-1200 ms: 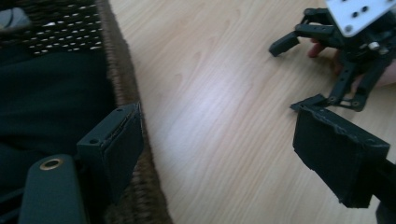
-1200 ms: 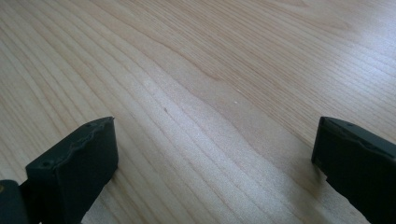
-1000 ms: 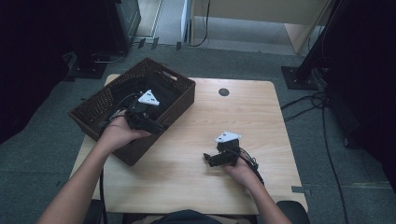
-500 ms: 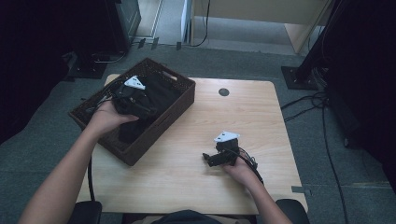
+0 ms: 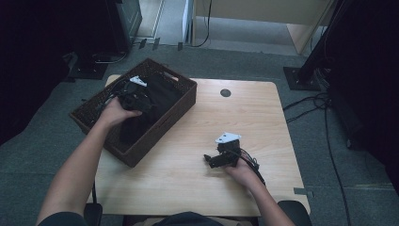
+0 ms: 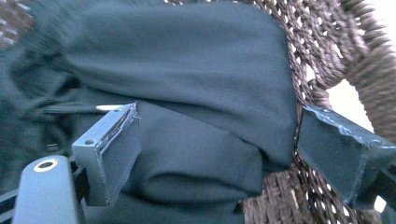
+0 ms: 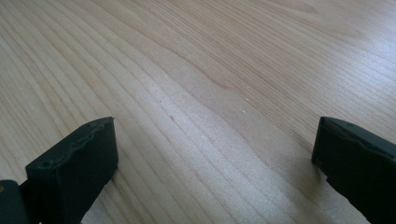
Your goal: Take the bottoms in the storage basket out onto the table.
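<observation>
With the left gripper (image 6: 212, 154) jaws spread wide over the dark cloth (image 6: 187, 93) in the wicker basket (image 5: 181, 101), a thick fold should be pinched away from the weave, while the right gripper (image 7: 215, 163), jaws also apart, is rested on the bench (image 5: 263, 122).

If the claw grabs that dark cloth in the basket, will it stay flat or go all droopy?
Probably droopy: the dark folded cloth shows soft creases and rounded bulges, so it should sag and unfold when lifted. It looks light, likely easy for the open left claw. It may drag against the brown woven wicker basket, since it lies pressed to the rough wall.
</observation>
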`<state>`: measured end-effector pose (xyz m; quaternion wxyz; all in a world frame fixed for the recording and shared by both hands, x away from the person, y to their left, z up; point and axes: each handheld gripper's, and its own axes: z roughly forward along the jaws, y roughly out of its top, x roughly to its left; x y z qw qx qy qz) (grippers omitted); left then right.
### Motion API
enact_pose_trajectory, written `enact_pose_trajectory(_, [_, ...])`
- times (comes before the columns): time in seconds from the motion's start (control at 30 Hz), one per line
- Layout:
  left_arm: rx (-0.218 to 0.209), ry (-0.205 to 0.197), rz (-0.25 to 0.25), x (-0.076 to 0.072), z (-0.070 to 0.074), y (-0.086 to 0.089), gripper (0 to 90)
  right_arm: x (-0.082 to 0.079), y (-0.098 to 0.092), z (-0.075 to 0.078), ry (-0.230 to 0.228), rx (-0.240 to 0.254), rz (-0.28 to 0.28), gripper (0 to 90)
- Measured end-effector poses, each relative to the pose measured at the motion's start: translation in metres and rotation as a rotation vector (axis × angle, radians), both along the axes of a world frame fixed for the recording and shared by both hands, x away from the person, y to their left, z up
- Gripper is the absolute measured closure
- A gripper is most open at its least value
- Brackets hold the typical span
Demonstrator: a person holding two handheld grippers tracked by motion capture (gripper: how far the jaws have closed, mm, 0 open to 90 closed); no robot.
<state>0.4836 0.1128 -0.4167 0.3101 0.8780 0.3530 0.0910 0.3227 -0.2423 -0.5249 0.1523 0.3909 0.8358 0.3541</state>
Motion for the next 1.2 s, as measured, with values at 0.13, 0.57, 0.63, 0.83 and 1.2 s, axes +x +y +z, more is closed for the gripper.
enact_pose_trajectory(0.13, [0.040, 0.005, -0.013, 0.004, -0.019, -0.008, 8.4, 0.000, 0.000, 0.000, 0.000, 0.000, 0.001, 0.1])
enact_pose_trajectory(0.57, [0.176, 0.013, 0.009, 0.014, -0.067, -0.010, 0.0, 0.000, 0.000, 0.000, -0.001, 0.000, 0.002, 0.2])
enact_pose_trajectory(0.63, [0.197, -0.001, 0.019, 0.015, -0.070, -0.009, 0.0, 0.000, 0.000, 0.000, -0.001, 0.000, 0.003, 0.1])
enact_pose_trajectory(0.83, [0.189, -0.004, 0.071, 0.020, -0.073, -0.001, 7.9, 0.000, 0.000, 0.000, -0.002, 0.000, 0.005, 0.1])
enact_pose_trajectory(1.2, [0.199, -0.039, 0.065, 0.024, -0.063, 0.007, 63.8, 0.001, 0.000, 0.000, -0.004, -0.001, 0.002, 0.1])
